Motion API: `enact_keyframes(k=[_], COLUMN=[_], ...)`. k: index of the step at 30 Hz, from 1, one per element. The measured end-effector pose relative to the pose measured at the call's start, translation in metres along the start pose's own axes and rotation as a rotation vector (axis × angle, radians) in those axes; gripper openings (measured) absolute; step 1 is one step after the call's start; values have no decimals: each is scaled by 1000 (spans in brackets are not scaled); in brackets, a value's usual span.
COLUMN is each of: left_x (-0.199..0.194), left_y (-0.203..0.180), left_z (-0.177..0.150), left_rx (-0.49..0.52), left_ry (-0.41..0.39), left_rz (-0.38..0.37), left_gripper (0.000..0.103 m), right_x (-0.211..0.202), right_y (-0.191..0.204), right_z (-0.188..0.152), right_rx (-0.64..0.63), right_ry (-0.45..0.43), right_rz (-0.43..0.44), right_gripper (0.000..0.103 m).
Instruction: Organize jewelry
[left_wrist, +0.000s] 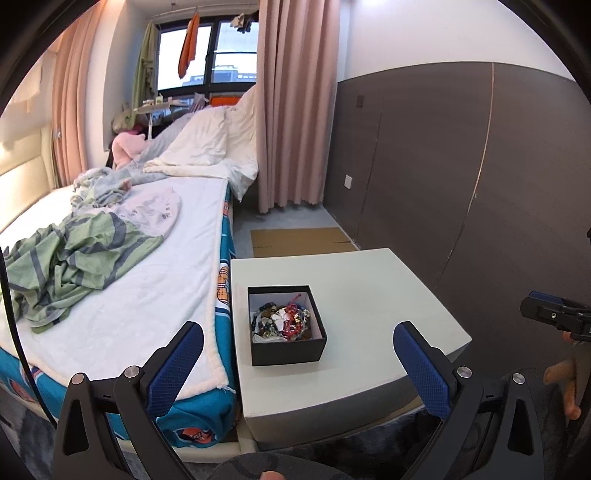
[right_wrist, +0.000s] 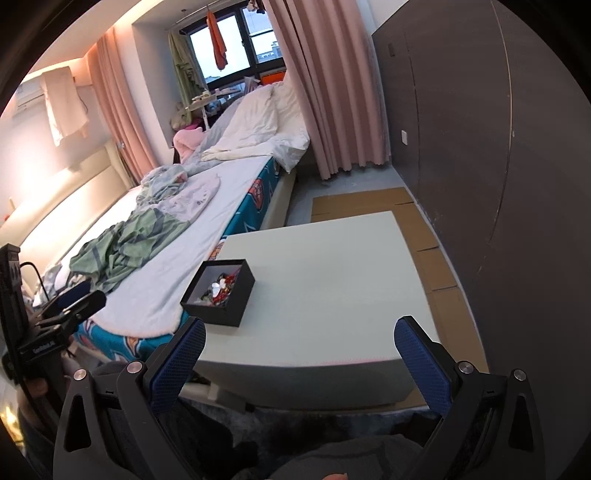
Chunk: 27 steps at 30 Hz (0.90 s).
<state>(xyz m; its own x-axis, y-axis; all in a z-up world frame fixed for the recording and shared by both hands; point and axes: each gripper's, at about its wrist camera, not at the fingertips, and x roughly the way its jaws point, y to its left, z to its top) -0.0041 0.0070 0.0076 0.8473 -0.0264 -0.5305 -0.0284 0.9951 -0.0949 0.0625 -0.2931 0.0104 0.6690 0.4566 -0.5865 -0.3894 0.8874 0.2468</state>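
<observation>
A black open box stands on the left part of a pale table. It holds a tangle of jewelry: dark beads, red strands and a white flower piece. My left gripper is open and empty, held back from the table's near edge with the box between its fingers in view. In the right wrist view the box sits at the table's left side, with jewelry inside. My right gripper is open and empty, near the table's front edge, to the right of the box.
A bed with a white blanket and crumpled green striped cloth abuts the table's left side. A dark wall panel runs along the right. Flattened cardboard lies on the floor beyond the table. Pink curtains hang behind.
</observation>
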Motion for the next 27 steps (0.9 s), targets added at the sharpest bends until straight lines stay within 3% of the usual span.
enact_keyframes(k=[9, 15, 27], left_x=[0, 11, 14], left_y=[-6, -11, -14], left_z=[-6, -5, -4], left_rx=[-10, 2, 2], left_ry=[-31, 12, 9], left_rz=[25, 26, 39], left_gripper=[102, 102, 102], right_x=[-2, 2, 5], right_y=[2, 5, 10], right_z=[-13, -11, -13], right_rx=[-11, -27, -55], right_ry=[-77, -71, -57], right_rz=[-51, -32, -53], right_gripper=[103, 103, 103])
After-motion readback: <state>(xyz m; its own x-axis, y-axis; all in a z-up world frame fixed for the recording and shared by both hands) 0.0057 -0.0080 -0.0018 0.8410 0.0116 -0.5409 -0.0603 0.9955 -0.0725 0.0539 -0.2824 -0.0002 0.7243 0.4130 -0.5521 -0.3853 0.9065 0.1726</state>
